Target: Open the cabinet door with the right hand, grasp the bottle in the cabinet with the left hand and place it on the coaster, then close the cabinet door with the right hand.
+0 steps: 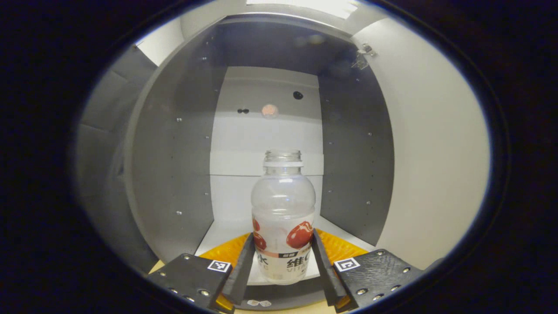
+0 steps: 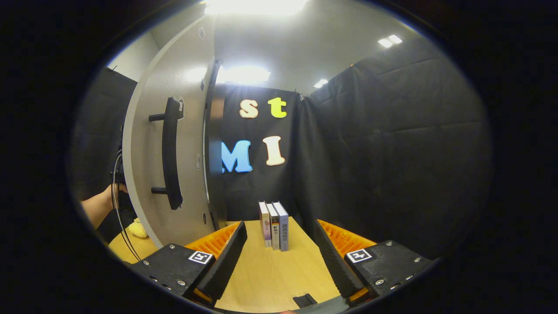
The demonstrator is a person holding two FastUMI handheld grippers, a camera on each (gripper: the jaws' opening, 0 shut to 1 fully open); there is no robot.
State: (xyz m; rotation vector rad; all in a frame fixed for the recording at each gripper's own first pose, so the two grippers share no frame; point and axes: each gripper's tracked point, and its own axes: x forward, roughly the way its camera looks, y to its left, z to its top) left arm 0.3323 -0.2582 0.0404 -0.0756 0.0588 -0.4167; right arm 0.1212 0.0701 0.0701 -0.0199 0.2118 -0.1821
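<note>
Looking along our left gripper (image 1: 282, 257), we see the clear, capless plastic bottle with the red-fruit label (image 1: 282, 218) standing upright on the white floor of the grey-walled cabinet (image 1: 174, 144), right between our two fingers. Both fingers (image 1: 242, 261) lie against the label's sides, so we judge the left gripper clamped on the bottle, low on its body. The white cabinet door (image 1: 436, 165) stands swung wide to the right.

Our right gripper (image 2: 279, 257) hangs with its jaws spread and nothing between them, above the pale wooden tabletop (image 2: 270, 279). The door's outer face, with its long black bar handle (image 2: 171, 152), sits to its left; three upright books (image 2: 273, 224) stand near the booth's back wall. We cannot pick out the coaster.

The risks, as we judge them: the grip sits low on a tall, thin-walled bottle, so a quick lift could let it tip or slip in the fingers. Squeezing harder may buckle the plastic. With no cap, any tilt would spill whatever is inside. Pulling out carelessly could knock the neck on the cabinet's frame.
</note>
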